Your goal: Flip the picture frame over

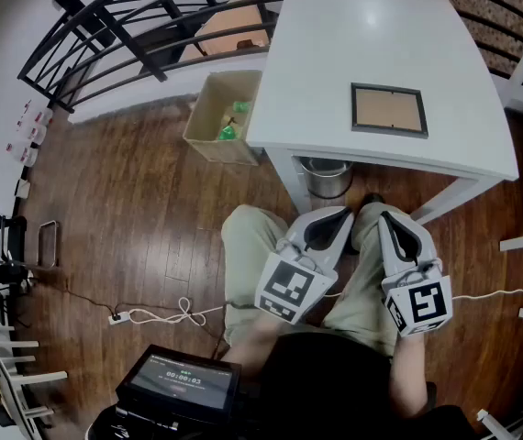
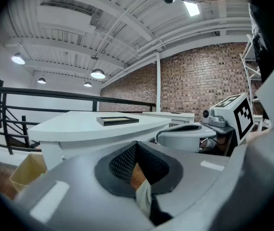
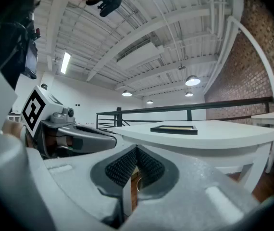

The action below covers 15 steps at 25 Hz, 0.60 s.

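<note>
Both tongs, your left gripper [image 1: 332,220] and right gripper [image 1: 392,223], sit clenched and empty at lower centre (the flip looks not yet begun). Next you need to reach up-frame and open onto the picture frame [image 1: 389,109], which lies flat right of centre on the white table [image 1: 335,44]. Wood floor [image 1: 133,209] and black railing [image 1: 105,35] fill the upper left.

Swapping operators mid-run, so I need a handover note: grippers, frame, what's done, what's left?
Left gripper: shut, empty, held over the lap, short of the table.
Right gripper: shut, empty, right beside the left one.
Picture frame: flat on the white table, close to the edge nearest the person, brown panel facing up, neither gripper on it.
Done: nothing yet.
Left: reach the frame, lift it, flip it over, set it back down.
</note>
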Tool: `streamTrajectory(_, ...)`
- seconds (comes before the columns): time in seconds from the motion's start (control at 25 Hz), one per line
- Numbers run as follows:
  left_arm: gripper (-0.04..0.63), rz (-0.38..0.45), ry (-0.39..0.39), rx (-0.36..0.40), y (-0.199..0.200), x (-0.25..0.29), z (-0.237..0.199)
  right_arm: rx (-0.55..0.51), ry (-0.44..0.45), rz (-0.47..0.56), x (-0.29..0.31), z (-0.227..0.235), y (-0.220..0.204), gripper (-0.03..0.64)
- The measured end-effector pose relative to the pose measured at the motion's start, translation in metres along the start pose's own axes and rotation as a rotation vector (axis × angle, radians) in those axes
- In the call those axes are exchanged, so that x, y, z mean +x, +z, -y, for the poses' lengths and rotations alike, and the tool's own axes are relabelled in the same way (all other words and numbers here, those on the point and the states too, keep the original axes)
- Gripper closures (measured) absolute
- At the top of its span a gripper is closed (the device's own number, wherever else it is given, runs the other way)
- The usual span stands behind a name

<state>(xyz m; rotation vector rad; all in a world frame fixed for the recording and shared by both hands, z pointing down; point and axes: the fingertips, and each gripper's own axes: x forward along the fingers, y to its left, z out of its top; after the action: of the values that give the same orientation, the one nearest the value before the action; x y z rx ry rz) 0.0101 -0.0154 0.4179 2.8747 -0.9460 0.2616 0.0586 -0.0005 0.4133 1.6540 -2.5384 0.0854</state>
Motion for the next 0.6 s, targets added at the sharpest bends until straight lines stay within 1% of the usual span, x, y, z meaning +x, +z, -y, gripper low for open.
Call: streamTrajectory(0.6, 0.578, 0.037, 0.003, 0.005, 0.024, 0.041, -0.022, -0.009, -0.073, 0.005, 0.011, 0.054, 0.011, 0.624)
